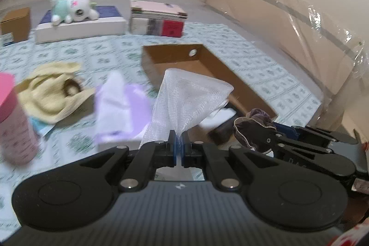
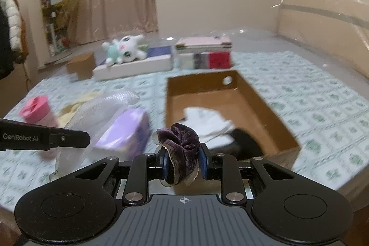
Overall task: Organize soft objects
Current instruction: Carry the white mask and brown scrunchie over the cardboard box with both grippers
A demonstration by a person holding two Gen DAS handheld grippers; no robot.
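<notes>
My left gripper [image 1: 178, 144] pinches a white mesh cloth [image 1: 191, 98] beside the cardboard box [image 2: 230, 103] — my right gripper [image 2: 183, 164] clamps a purple velvet scrunchie [image 2: 182, 142] just before it.

The left gripper [image 1: 178, 142] is clamped on a white mesh cloth [image 1: 191, 98], which fans upward from the closed jaws and hides part of the open cardboard box [image 1: 207, 66] behind it. To the right, the right gripper [image 1: 269, 137] pinches a dark purple velvet scrunchie [image 1: 250, 128] beside the box's near end. White and dark fabric lies inside the box. On the patterned bedsheet [image 1: 103, 54] to the left — blurred — sit a purple tissue pack [image 1: 120, 107], a yellow cloth [image 1: 53, 93] and a pink-lidded cup [image 1: 11, 121]. Farther back, a white plush toy [image 1: 73, 6] lies on a flat box [image 1: 80, 27], near stacked books [image 1: 156, 17].
</notes>
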